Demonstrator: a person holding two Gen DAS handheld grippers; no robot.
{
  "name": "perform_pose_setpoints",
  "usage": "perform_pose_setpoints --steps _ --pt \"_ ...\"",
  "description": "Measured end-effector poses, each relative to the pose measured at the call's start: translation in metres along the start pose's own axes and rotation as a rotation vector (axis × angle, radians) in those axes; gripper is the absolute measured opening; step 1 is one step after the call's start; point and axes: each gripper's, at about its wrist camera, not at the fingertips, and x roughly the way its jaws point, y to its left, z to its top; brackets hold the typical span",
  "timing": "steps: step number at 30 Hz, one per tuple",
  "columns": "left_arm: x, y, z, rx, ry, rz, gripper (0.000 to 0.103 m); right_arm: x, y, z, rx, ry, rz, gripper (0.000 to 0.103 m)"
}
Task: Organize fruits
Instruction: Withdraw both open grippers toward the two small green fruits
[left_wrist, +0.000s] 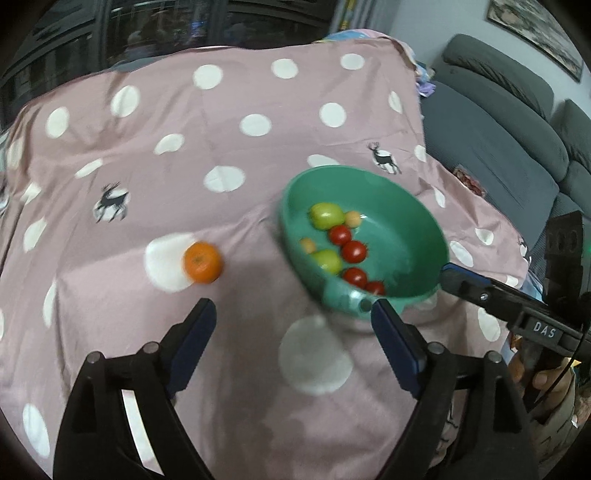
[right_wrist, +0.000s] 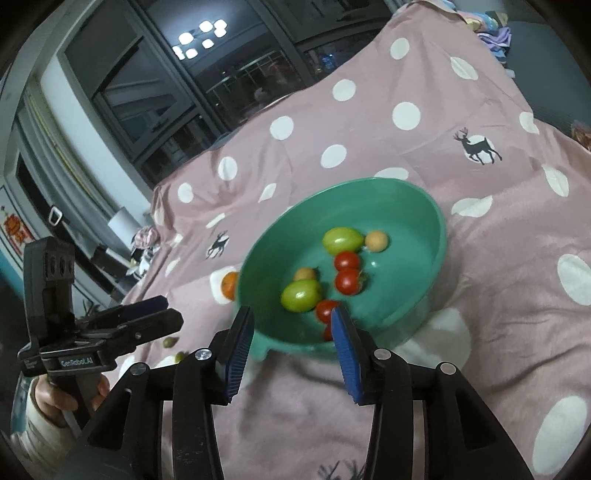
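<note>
Facing a pink polka-dot cloth (left_wrist: 258, 155) spread over what may be a table or a bed, you hold one hand-held gripper in each hand. Your left hand-held gripper (left_wrist: 293, 314) has its fingers wide apart and holds nothing. Your right hand-held gripper (right_wrist: 291, 321) is parted too, and its tips straddle the near rim of a green bowl (right_wrist: 406, 195) without clearly pinching it — whether either pad touches the rim I cannot tell through the blur. Inside the bowl lie two green fruits, several red cherry tomatoes (right_wrist: 347, 280) and two small pale round fruits. The one large fruit outside is an orange mandarin (left_wrist: 203, 261), resting on a white dot of the cloth just left of the bowl. From your left fingers it sits ahead and slightly to the left, near, with open cloth between — so your left hand looks better placed to take it. From your right hand it is mostly hidden behind the bowl. It is round, so no long axis governs the grip. Two tiny greenish fruits (right_wrist: 173, 349) also lie on the cloth below your left hand.
</note>
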Motion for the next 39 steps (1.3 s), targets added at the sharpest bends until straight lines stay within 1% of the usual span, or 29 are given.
perform_pose_setpoints --steps 1,2,3,9,10,13,17,20,24,28,39 --pt "-0.004 0.004 -0.004 -0.011 -0.001 0.01 0.089 -0.001 0.003 -0.001 -0.006 0.004 0.002 0.045" --pt "-0.01 0.009 -0.009 -0.022 -0.004 0.025 0.094 -0.002 0.007 -0.003 -0.015 0.009 0.004 0.048" --pt "-0.015 0.014 -0.013 -0.033 -0.009 0.038 0.095 -0.003 0.012 -0.005 -0.026 0.013 0.006 0.051" --pt "-0.053 0.046 -0.044 -0.113 -0.04 0.1 0.096 -0.007 0.038 -0.016 -0.086 0.04 0.032 0.055" --pt "-0.059 0.051 -0.049 -0.128 -0.045 0.107 0.099 -0.006 0.042 -0.018 -0.095 0.047 0.038 0.055" --pt "-0.074 0.066 -0.068 -0.163 -0.057 0.13 0.102 0.001 0.058 -0.026 -0.132 0.085 0.062 0.057" --pt "-0.085 0.081 -0.091 -0.188 -0.047 0.168 0.102 0.015 0.081 -0.038 -0.191 0.146 0.082 0.057" --pt "-0.087 0.09 -0.104 -0.207 -0.04 0.176 0.102 0.027 0.097 -0.047 -0.234 0.191 0.087 0.057" --pt "-0.087 0.097 -0.113 -0.222 -0.038 0.178 0.102 0.041 0.115 -0.057 -0.296 0.245 0.076 0.057" --pt "-0.086 0.101 -0.119 -0.23 -0.047 0.159 0.102 0.052 0.128 -0.065 -0.334 0.279 0.068 0.057" --pt "-0.082 0.115 -0.131 -0.236 -0.052 0.137 0.102 0.085 0.153 -0.073 -0.401 0.355 0.039 0.057"
